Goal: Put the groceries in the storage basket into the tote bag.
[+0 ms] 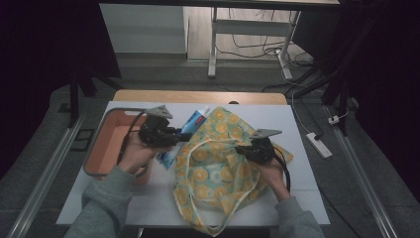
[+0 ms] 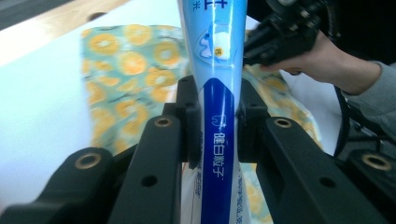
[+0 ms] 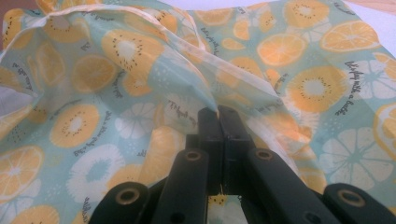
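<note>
Blue toothpaste tube [image 2: 218, 93] clamped between left claw [image 2: 215, 116] jaws.

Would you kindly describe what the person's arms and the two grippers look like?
Both forearms wear grey-green sleeves. The left gripper and right gripper are black, each topped by a grey three-cornered plate and trailing a black cable. Up close, the jaws are matte black bars with brass-coloured round fittings.

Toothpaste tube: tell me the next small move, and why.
Probably slide the toothpaste tube forward into the fruit-print bag. The left hand-held gripper is clamped on it at the bag's edge, while the right hand-held gripper pinches the fabric, seemingly lifting the opening.
</note>
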`<state>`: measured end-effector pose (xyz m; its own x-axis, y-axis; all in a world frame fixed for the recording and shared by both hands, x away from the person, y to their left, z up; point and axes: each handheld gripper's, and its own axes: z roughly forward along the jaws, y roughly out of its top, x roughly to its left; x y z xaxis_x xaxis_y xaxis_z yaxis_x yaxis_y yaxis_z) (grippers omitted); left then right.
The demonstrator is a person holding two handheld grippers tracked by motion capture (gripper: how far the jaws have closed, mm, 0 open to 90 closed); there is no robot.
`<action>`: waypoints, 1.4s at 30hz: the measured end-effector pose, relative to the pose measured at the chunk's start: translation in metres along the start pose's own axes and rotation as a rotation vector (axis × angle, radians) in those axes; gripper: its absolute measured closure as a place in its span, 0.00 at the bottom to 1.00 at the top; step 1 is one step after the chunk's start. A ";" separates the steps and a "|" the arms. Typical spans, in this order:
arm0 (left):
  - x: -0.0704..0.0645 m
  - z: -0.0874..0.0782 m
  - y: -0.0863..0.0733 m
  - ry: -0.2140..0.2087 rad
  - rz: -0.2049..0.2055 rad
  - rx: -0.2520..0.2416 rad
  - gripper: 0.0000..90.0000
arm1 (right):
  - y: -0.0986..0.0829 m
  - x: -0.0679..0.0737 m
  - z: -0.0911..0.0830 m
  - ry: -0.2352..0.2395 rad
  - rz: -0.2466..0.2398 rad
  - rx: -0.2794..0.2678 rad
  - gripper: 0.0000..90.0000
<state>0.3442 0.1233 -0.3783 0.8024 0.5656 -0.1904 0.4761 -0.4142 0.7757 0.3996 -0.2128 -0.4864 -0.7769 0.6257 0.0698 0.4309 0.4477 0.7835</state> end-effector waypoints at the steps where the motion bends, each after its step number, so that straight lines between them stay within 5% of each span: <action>1: -0.003 0.006 0.002 -0.011 0.010 0.009 0.83 | 0.000 0.000 0.000 -0.001 0.001 -0.002 1.00; 19: -0.037 0.080 -0.003 -0.139 0.114 0.143 0.83 | 0.008 -0.004 -0.013 0.053 0.047 -0.076 1.00; 26: -0.041 0.092 -0.016 -0.119 0.131 0.236 0.83 | 0.010 -0.006 -0.018 0.059 0.060 -0.101 1.00; 42: -0.039 0.119 -0.025 -0.014 0.088 0.415 0.83 | 0.024 0.005 -0.034 0.078 0.039 -0.185 1.00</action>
<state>0.3434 0.0268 -0.4620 0.8499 0.5068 -0.1442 0.5076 -0.7144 0.4817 0.3904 -0.2211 -0.4462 -0.7974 0.5859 0.1444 0.3753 0.2943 0.8789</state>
